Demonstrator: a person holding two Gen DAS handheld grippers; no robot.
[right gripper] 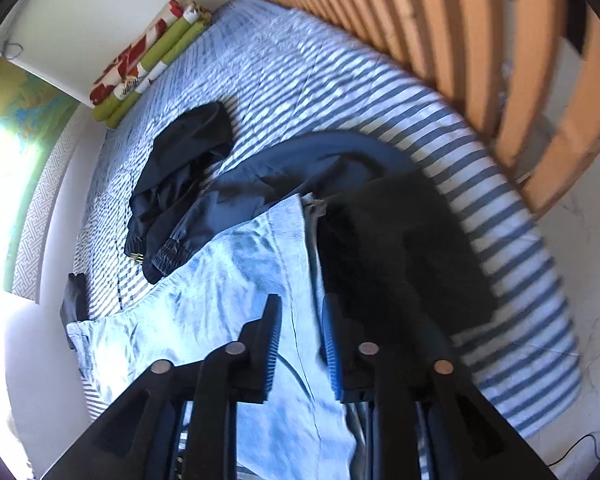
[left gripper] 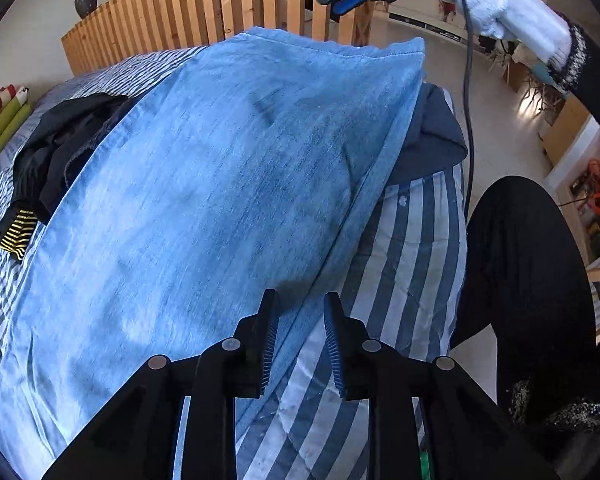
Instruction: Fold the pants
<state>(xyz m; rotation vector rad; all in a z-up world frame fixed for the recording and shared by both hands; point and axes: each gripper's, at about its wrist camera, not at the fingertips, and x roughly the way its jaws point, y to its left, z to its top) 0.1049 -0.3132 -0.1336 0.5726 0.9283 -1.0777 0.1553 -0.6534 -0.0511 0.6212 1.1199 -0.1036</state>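
Jeans [left gripper: 204,184] flat on striped bed [left gripper: 412,240], below both parted jaws

left gripper [left gripper: 300,336]: fingers parted, nothing held, angled down | right gripper [right gripper: 300,336]: same

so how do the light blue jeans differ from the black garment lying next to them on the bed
The light blue jeans are pale, faded denim; the black garment is dark and smoother-looking. The jeans are spread out fairly flat and cover a large part of the striped bedding, while the black garment is bunched in a crumpled heap and takes up far less room. The jeans reach the bed's near edge; the black garment sits further in. Both rest on the striped bedding.
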